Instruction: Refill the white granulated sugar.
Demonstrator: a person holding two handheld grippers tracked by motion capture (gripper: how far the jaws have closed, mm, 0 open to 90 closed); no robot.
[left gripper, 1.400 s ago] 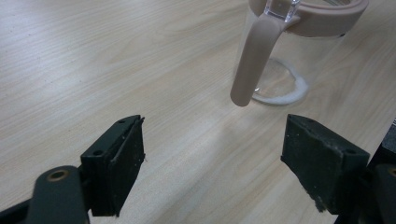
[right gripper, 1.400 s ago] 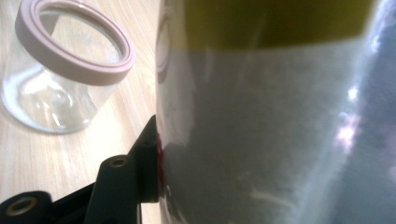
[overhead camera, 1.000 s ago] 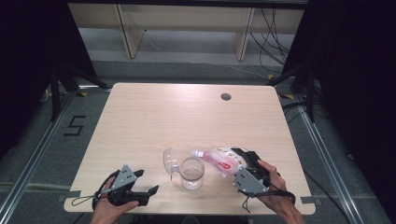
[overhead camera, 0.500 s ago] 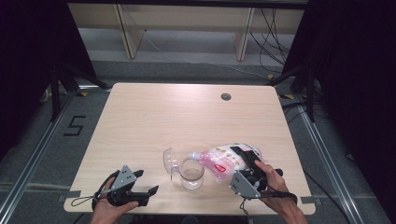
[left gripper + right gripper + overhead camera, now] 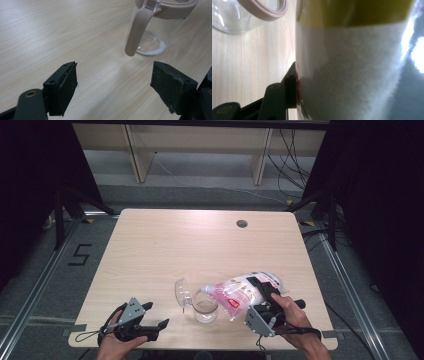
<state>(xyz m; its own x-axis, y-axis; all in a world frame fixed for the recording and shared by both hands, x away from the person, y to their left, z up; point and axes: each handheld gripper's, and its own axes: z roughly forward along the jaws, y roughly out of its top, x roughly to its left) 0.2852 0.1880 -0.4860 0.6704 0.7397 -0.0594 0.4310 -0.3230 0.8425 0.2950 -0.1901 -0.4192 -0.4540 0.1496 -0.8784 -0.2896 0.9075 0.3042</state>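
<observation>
Right tongs (image 5: 265,295) clamp refill pouch (image 5: 240,292), spout tilted over glass jar (image 5: 205,307). Left tongs (image 5: 150,317) wide open, empty, jar's 8 o'clock. Risk: unbraced jar tips, contents spill on counter (image 5: 200,245).

Each black hand-held gripper (image 5: 152,327) seemingly carries a grey triangular plate.

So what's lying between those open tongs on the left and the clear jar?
Nothing: the left gripper view shows only bare wooden table between the left tongs and the jar, whose beige handle hangs nearest them.
</observation>
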